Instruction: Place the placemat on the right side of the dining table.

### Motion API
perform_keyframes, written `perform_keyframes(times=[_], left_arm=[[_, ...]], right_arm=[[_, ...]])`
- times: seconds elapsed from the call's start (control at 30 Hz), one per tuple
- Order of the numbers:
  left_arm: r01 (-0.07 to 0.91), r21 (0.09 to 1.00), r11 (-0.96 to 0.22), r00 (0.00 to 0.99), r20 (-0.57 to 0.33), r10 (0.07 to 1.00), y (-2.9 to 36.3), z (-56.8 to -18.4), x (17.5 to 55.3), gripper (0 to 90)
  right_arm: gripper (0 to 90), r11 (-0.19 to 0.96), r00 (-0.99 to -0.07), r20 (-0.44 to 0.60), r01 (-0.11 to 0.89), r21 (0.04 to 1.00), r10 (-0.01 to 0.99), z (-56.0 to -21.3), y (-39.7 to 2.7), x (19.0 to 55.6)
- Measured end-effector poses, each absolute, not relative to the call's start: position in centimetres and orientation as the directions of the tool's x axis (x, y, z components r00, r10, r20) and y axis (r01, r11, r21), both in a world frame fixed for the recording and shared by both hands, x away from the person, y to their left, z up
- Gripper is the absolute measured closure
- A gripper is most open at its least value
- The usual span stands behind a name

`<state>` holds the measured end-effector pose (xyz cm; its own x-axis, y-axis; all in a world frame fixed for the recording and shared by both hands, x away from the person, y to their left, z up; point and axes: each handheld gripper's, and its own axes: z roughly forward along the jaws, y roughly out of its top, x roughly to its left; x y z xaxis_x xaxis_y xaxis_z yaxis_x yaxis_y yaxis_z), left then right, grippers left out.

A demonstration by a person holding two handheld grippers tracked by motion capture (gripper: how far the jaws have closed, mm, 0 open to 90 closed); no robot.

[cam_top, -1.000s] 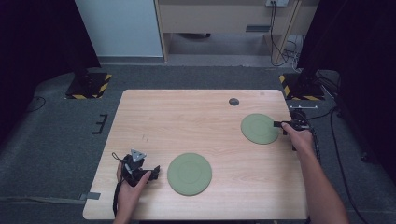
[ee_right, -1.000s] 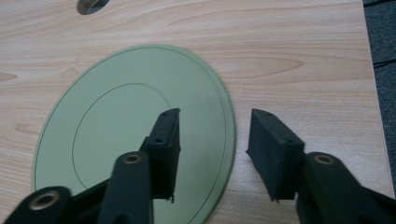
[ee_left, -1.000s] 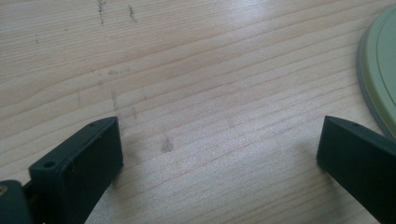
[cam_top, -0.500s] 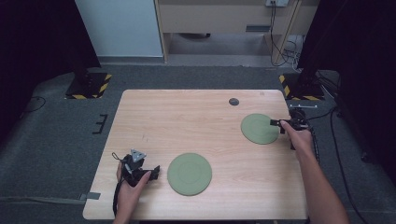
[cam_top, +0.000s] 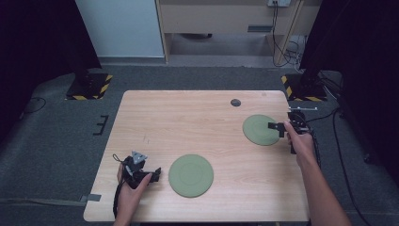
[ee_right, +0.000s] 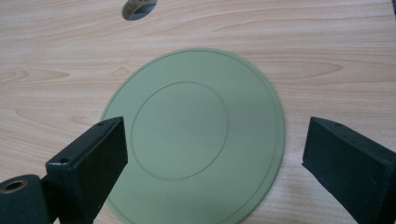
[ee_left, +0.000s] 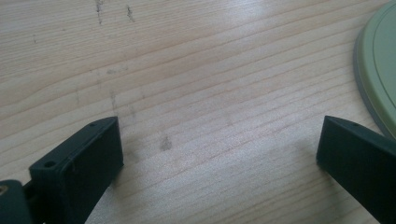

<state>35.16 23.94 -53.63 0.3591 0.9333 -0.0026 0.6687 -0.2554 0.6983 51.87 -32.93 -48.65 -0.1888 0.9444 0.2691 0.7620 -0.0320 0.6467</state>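
At table's right edge, my right gripper (cam_top: pixel 277 126) has just been opening, jaws spread, nothing pinched; far green plate (cam_top: pixel 260 129) flat just beyond them. My left gripper (cam_top: pixel 153 174) spread too, beside near green plate (cam_top: pixel 190 175).

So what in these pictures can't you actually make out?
- Near green plate: in the left gripper view the frame's right edge cuts most of it off.
- Far green plate: in the right gripper view its near rim is cut by the bottom edge and partly covered by the right claw.
- Dark round spot on the table: too small in the high view to tell hole from object.
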Motion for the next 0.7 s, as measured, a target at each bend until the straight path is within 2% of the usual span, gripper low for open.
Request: perform_keyframes(times=[0.7], left_arm=[[0.668, 0.698, -0.258, 0.362, -0.002, 0.932, 24.0, -53.6, 35.1, 0.0]], right_arm=[[9.4, 0.061, -0.274, 0.195, 0.709, 0.702, 0.942, -47.6, -30.6, 49.9]])
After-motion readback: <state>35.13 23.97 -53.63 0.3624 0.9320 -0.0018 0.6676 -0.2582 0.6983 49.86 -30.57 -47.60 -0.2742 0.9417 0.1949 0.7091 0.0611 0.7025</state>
